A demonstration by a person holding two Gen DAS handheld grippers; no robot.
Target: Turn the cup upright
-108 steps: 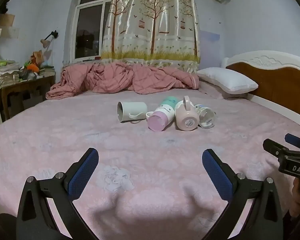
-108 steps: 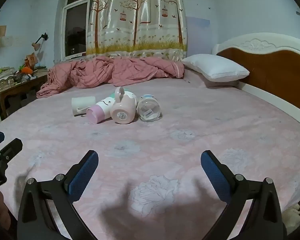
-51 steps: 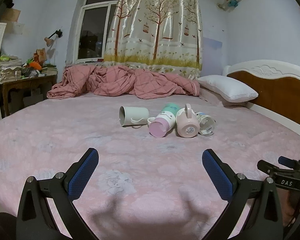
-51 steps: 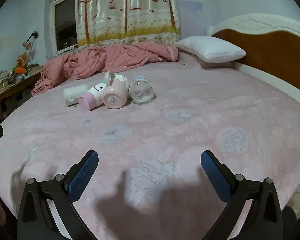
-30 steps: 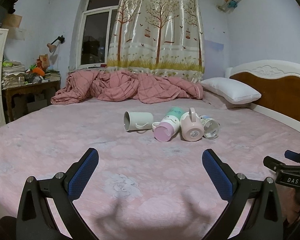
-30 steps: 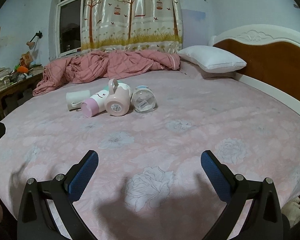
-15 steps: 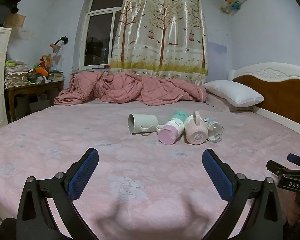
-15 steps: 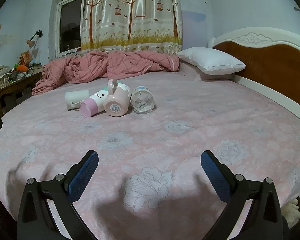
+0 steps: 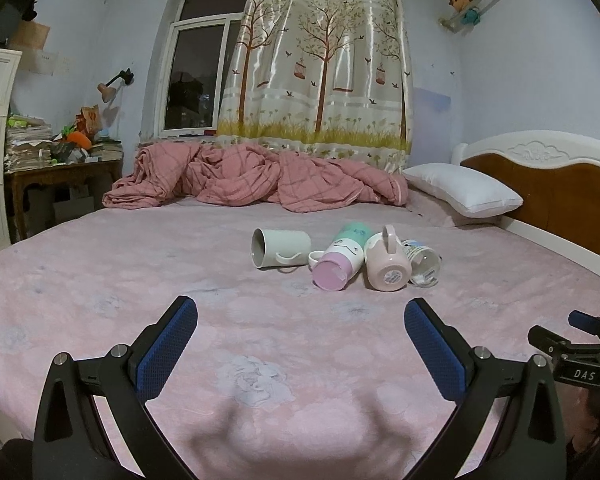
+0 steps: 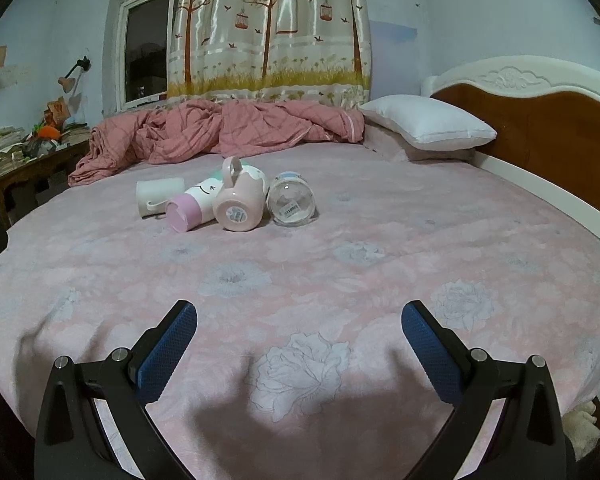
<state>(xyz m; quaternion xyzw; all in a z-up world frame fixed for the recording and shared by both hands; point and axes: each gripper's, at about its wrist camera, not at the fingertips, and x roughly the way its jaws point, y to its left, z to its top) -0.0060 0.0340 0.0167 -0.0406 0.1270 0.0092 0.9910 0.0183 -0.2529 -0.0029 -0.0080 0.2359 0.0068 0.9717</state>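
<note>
Several cups lie on their sides in a row on the pink floral bedspread [image 9: 100,272]: a white mug [image 9: 281,248], a pink-and-mint tumbler [image 9: 340,262], a pink mug [image 9: 387,266] with its handle up, and a clear glass cup [image 9: 422,264]. In the right wrist view the same row shows: white mug [image 10: 156,196], tumbler [image 10: 192,206], pink mug [image 10: 240,200], glass cup [image 10: 293,200]. My left gripper [image 9: 300,332] is open and empty, well short of the cups. My right gripper [image 10: 299,334] is open and empty, also far from them; it also shows at the left wrist view's right edge [image 9: 580,340].
A crumpled pink quilt [image 9: 252,178] lies at the far side of the bed. A white pillow [image 9: 460,192] rests against the wooden headboard [image 9: 560,196] on the right. A cluttered wooden desk [image 9: 60,168] stands at the left.
Both grippers have drifted and tilted slightly over the bed; the cups sit a little lower and nearer in view. The cups have not moved. Both grippers stayed open.
</note>
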